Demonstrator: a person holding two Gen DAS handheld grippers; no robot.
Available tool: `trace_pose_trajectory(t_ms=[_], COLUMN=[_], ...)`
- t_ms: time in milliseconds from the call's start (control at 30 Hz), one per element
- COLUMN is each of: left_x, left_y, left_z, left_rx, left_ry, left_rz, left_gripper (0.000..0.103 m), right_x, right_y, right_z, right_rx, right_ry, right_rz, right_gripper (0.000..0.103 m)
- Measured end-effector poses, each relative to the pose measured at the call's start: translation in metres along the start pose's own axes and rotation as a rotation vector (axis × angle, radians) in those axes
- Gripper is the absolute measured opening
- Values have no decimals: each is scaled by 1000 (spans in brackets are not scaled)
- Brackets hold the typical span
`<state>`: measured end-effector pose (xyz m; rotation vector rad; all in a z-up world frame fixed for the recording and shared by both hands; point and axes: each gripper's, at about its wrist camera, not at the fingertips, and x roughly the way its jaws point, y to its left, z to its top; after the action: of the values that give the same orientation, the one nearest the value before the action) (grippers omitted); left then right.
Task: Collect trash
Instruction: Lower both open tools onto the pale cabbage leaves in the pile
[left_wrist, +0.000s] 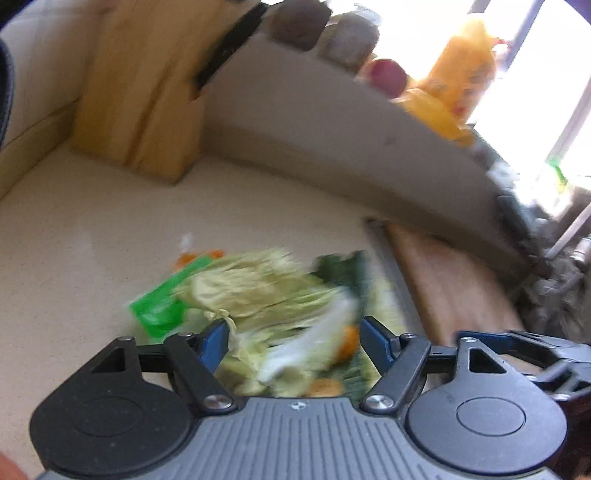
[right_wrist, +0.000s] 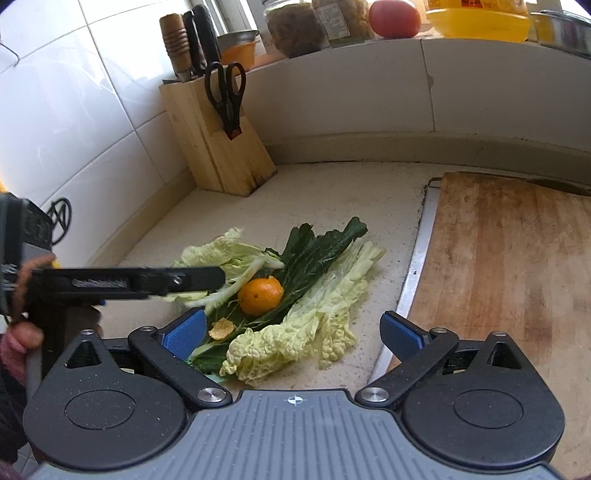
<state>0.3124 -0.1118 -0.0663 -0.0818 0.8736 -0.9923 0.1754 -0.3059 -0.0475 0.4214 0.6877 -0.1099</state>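
1. The vegetable scraps (right_wrist: 295, 295) lie heaped on the table (right_wrist: 388, 192), just beside the cutting board (right_wrist: 498, 258).
2. The left gripper (left_wrist: 293, 334), jaws wide, straddles the leaves; close low to catch several.
3. The right gripper (right_wrist: 291, 334) hovers, jaws wide.

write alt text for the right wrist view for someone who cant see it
A pile of vegetable scraps, pale cabbage and dark leaves with orange peel on top, lies on a kitchen counter before the open right claw. The left claw reaches in over it; a cutting board sits right, a knife block behind.
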Motion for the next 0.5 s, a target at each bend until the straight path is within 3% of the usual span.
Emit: trace_pose_trajectory(t_ms=[100,167,233,333,433,500], left_x=[-10,-22,-34,-39,-40,-46], left_y=[15,15,9,-7,-25,-33], left_z=[1,3,7,10,7,1], left_rx=[-87,-76,-10,160,366,412], left_ry=[-17,-45,-53,-36,54,110], left_rz=[-5,-1,11,90,131,108], left_gripper=[71,71,71,71,71,71], right_x=[-1,0,2,7,8,7], right_y=[1,0,-1,-1,-1,-3], right_z=[1,1,1,0,-1,-1], right_rx=[-9,-14,-10,-13,-24,-22], right_ry=[-2,-4,3,18,31,28], right_rz=[4,1,2,8,6,7], right_gripper=[102,102,102,102,102,102])
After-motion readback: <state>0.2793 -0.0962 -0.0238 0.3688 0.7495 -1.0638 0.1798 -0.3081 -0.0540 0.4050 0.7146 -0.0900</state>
